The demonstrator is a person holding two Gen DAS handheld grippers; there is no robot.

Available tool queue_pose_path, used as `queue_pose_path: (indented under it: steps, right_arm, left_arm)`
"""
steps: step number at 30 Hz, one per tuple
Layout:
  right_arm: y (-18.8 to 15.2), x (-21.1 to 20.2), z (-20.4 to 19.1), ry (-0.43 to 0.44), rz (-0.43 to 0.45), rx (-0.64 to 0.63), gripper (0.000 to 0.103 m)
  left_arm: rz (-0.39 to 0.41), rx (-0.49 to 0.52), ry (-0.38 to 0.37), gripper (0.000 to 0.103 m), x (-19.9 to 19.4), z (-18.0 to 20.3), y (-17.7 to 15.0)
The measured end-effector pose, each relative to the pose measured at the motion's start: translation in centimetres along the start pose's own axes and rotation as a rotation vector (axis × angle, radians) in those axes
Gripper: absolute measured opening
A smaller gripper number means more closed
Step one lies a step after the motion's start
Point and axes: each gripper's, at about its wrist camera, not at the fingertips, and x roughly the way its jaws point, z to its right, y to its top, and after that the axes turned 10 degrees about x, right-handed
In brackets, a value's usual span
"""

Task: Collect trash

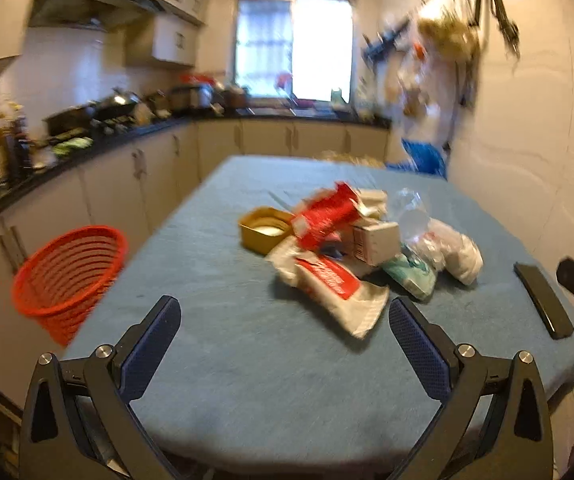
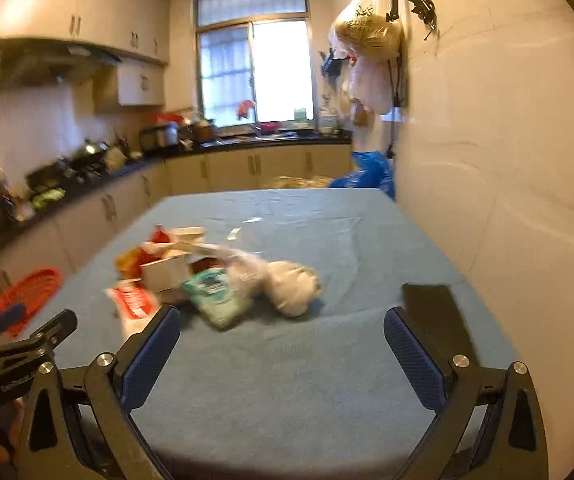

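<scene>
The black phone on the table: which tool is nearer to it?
Right. The right tool has the black phone just past its right finger. The left tool faces the trash pile, with the phone well off to its right.

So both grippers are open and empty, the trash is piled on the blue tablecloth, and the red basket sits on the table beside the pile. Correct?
Not quite: the red basket stands off the table, beside its left edge, as the left wrist view shows. The left gripper and right gripper are open and empty; the trash pile lies on the cloth.
</scene>
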Motion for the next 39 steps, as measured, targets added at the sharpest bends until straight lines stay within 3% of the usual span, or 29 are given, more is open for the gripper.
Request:
queue_pose_path:
  steps: [5, 10, 19, 39]
  right_arm:
    - [-1.6, -0.4, -0.3, 0.003, -0.036, 0.060, 0.101]
    - [-1.6, -1.9, -0.5, -0.042, 0.039, 0.033, 0.101]
    - [-1.7, -2.2, -0.6, -0.096, 0.129, -0.026, 0.101]
    - [-3.0, 0.2, -1.0, -0.114, 0.061, -0.064, 0.101]
  left_arm:
    - [0.098, -0.024, 0.003, 0.103, -3.5, -0.1, -1.1]
    - [0.165, 0.041, 0.038, 0.103, -4.4, 1.5, -0.9]
    - [0.114, 0.052, 0.051, 0.103, -2.6, 2.0, -1.6]
    - [0.065, 0.058, 0.046, 0.103, -1.1, 2.6, -2.1]
